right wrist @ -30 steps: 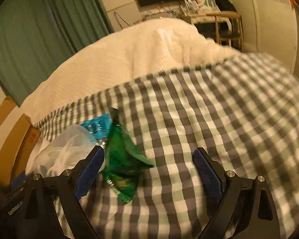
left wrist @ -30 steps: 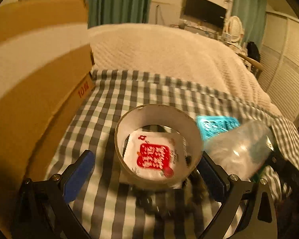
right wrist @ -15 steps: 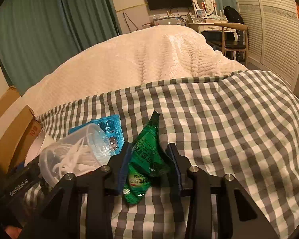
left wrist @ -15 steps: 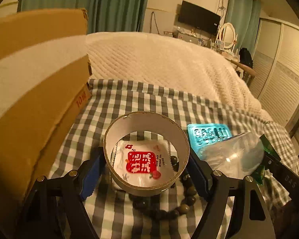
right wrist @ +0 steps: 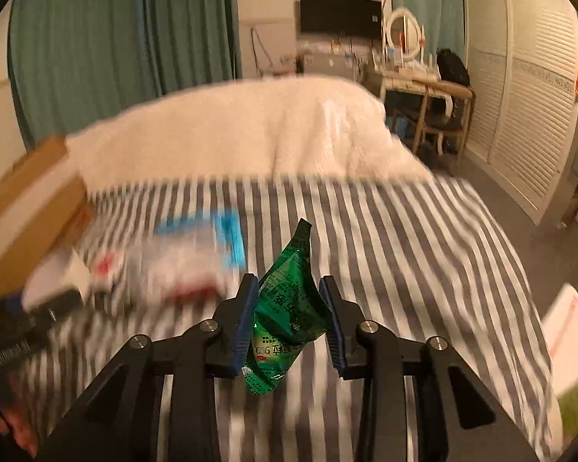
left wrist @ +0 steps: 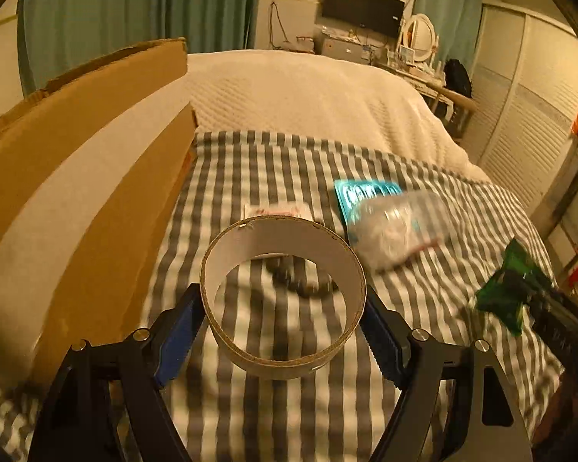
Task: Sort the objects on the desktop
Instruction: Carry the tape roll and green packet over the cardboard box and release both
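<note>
We hold the tape roll clamped across its width in our left gripper, lifted clear of the checked cloth, with the cardboard box to its left. Our right gripper is closing on the green packet, which hangs between its blue pads above the cloth, right of the blurred plastic cup.

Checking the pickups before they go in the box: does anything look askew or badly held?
The crumpled green foil sachet sits skewed between the right gripper's closing jaws, its lower end hanging below. The cardboard tape ring sits squarely in the left gripper.
</note>
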`<state>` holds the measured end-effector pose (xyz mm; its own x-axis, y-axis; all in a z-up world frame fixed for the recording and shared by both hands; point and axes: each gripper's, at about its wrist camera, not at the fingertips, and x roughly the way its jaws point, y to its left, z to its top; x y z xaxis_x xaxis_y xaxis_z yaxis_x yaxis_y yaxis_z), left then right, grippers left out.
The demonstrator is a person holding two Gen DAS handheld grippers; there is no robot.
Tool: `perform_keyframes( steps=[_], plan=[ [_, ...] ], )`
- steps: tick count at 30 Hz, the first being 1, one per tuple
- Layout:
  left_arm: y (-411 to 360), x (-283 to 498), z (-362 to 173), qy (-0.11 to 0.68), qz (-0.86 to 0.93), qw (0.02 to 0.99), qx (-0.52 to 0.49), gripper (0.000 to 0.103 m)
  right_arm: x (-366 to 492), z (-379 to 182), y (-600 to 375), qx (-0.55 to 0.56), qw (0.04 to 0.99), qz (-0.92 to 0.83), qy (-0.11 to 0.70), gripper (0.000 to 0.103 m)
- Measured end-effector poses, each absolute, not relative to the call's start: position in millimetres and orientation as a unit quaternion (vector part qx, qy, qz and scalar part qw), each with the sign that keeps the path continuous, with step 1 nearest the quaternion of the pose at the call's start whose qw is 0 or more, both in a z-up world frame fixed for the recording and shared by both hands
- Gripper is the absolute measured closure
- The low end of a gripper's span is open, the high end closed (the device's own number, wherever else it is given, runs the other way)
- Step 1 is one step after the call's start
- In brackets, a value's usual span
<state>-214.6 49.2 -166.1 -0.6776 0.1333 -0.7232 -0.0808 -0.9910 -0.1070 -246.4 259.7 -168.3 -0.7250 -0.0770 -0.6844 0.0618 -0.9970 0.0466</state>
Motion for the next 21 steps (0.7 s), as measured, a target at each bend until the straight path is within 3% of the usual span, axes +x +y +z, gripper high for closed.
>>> perform_keyframes(
  steps=[5, 15, 21],
  plan=[
    [46, -191, -120, -0.038, 0.925, 0.076, -0.370, 0.023, -205, -140, 247, 0.392, 0.057, -0.918, -0.001, 0.071],
    [-49, -153, 28, -0.103, 0.959, 0.061, -0.257, 0.022, -177, 14, 169, 0.326, 0.183, -0.927, -0.025, 0.071],
    [-121, -175, 14, -0.120, 0.955, -0.004, -0.270, 0.022, -187, 56, 83, 0.313, 0.249, -0.917, 0.005, 0.071]
  ],
)
